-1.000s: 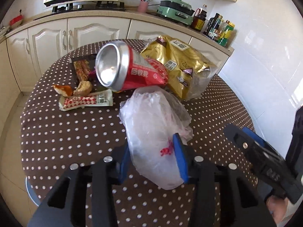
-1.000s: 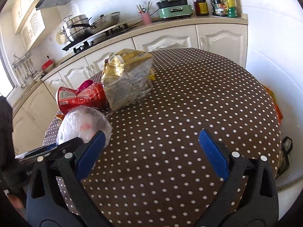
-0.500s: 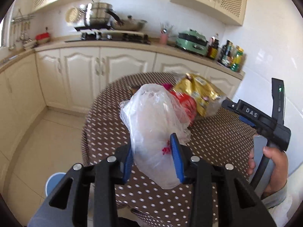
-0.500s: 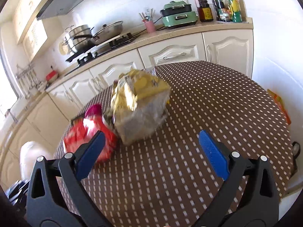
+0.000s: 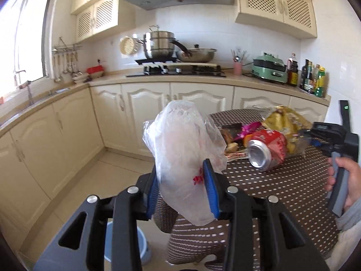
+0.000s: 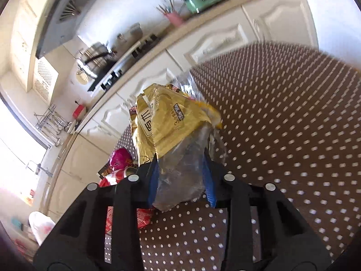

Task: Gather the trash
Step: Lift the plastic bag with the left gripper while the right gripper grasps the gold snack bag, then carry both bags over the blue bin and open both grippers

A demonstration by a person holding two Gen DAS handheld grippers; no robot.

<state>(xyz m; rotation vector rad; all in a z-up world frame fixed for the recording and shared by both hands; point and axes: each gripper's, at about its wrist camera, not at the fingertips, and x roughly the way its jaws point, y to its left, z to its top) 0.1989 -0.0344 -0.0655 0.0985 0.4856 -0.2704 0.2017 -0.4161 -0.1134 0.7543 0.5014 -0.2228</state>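
Note:
My left gripper point(image 5: 181, 190) is shut on a crumpled clear plastic bag point(image 5: 183, 149) and holds it in the air beside the table's left edge, over the floor. My right gripper point(image 6: 181, 183) is shut on the clear end of a gold snack bag point(image 6: 173, 126) on the brown dotted table point(image 6: 282, 135). The right gripper also shows in the left wrist view point(image 5: 320, 141) at the gold bag point(image 5: 284, 122). A crushed red can point(image 5: 267, 149) lies on the table beside it. The plastic bag shows at the lower left of the right wrist view point(image 6: 41, 228).
A pink wrapper point(image 5: 249, 127) and food scraps point(image 5: 231, 146) lie behind the can. A blue bin point(image 5: 126, 241) stands on the floor below my left gripper. Cream cabinets and a counter with pots point(image 5: 162, 45) line the far wall.
My left gripper has lifted the plastic bag off the table and swung it left over the floor. My right gripper has moved in and shut on the gold snack bag.

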